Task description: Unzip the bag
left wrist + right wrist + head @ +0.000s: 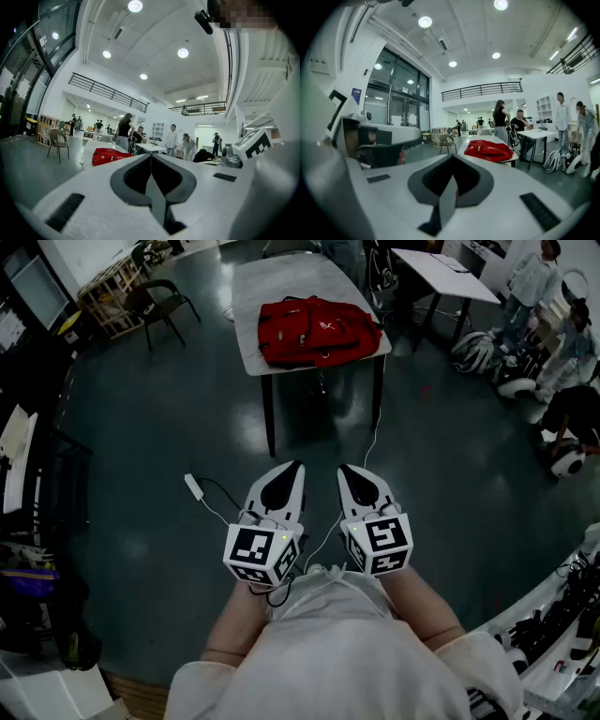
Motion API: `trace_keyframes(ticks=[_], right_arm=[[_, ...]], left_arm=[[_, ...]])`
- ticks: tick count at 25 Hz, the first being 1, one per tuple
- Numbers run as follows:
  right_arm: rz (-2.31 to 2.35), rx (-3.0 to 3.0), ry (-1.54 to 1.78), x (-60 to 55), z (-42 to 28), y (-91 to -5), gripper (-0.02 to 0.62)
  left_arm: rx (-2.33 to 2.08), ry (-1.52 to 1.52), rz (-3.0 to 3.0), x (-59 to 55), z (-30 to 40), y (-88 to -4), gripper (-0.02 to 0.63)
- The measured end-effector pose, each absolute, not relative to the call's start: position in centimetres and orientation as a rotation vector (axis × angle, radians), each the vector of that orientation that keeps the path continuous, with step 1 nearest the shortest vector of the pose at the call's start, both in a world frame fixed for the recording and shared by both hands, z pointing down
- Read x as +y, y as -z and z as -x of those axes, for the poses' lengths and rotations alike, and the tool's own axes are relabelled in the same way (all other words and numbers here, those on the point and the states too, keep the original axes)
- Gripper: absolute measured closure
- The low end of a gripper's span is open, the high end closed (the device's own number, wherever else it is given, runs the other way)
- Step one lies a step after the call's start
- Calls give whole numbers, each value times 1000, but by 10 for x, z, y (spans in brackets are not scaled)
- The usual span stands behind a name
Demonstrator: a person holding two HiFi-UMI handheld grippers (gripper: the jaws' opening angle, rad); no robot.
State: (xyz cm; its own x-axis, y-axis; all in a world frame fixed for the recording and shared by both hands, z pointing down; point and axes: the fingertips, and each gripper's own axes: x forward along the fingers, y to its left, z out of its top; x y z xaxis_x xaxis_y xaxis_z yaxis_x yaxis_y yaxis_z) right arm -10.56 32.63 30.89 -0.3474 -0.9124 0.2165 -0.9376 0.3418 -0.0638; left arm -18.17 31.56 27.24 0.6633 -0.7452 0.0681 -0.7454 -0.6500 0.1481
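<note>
Left gripper (294,467): jaws clenched together, nothing between them, pointing level.
Right gripper (347,471): just beside the left, jaws clenched, empty, tipped slightly down.
Bag (319,331): red, lying on the table's near end, well apart from both grippers.
Table (281,277): grey top, dark legs.
Chair (161,298): far left.
</note>
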Motion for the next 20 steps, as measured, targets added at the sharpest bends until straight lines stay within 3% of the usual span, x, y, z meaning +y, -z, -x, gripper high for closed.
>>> trace_keyframes(ticks=[20], right_arm=[[-1697, -2403, -466, 298, 113, -344, 568]], left_arm=[[-1187, -23, -2633, 287, 196, -308, 584]])
